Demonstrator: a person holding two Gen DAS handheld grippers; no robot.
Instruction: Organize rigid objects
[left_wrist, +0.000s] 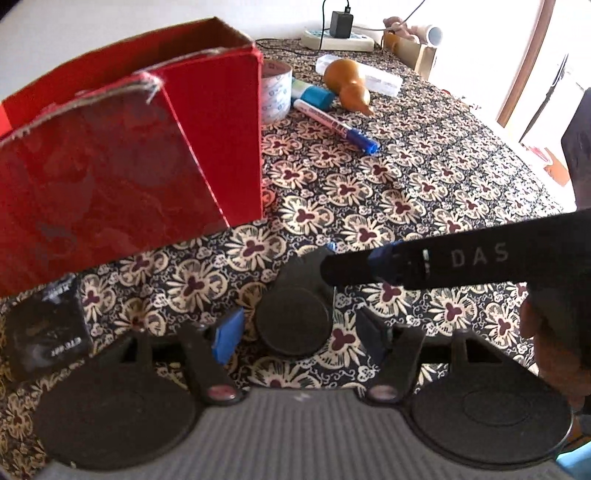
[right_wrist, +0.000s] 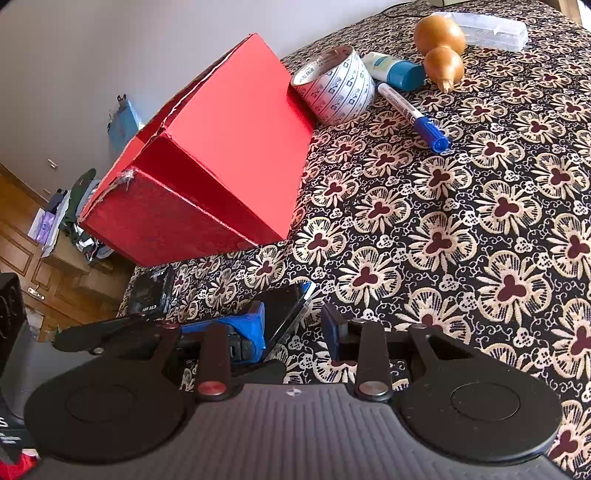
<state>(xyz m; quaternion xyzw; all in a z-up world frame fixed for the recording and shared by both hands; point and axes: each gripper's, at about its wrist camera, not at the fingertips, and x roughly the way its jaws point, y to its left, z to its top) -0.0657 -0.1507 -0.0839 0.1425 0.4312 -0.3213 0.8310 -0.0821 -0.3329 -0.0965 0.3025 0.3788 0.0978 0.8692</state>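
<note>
Fingers of the left gripper (left_wrist: 301, 332) spread wide around a black compact (left_wrist: 293, 317) on the tablecloth (left_wrist: 424, 177). Right gripper (right_wrist: 295, 325) pinches the compact's raised lid; red box (left_wrist: 129, 147) stands just behind, contents hidden.

Both fisheye cameras are looking steeply down along their fingers, hanging close over the floral-patterned tablecloth (left_wrist: 424, 177). Both are sharing the open red cardboard box (left_wrist: 129, 155) (right_wrist: 229, 147), the white printed tape roll (right_wrist: 336, 88), the blue-capped marker (left_wrist: 340, 125) and the tan gourd (right_wrist: 441, 48).
</note>
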